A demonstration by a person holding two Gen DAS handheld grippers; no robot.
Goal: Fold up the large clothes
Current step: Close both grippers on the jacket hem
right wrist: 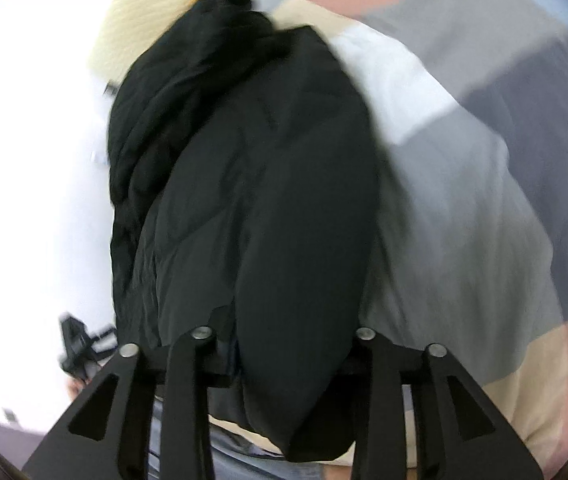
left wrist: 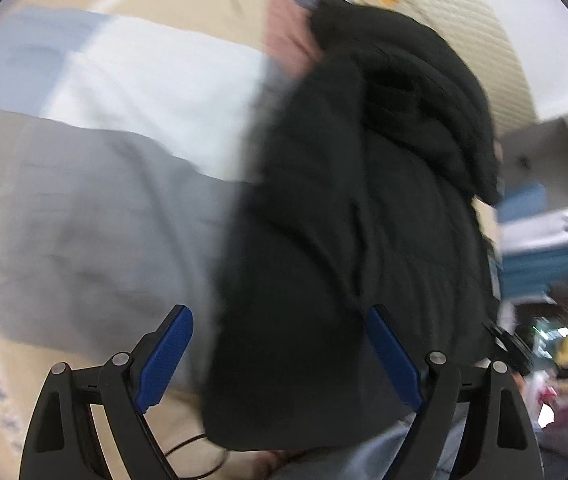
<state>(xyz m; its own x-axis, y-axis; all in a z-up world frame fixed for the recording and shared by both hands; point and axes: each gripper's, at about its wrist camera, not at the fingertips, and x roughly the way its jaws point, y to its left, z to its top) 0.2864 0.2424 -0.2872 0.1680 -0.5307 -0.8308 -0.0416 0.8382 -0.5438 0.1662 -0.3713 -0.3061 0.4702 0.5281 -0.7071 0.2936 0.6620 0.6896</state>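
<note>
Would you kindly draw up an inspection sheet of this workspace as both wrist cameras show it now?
Surface: patchwork bedding of grey, white and tan panels, blurred.
Job's things: large black padded garment, bunched and lifted, not folded.
Clutter: stacked blue and white fabrics at the right.
Grippers: left gripper open, blue pads beside the garment; right gripper fingertips hidden under the garment, state unclear.
Cables: thin dark cable near the left gripper.
Surroundings: pale ribbed wall.

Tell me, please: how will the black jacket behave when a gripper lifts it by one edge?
The black jacket will probably flop and sag, since it hangs in soft, deep folds. Its puffy bulk suggests padding, so it is likely light for its size. The smooth cloth may slip.
</note>
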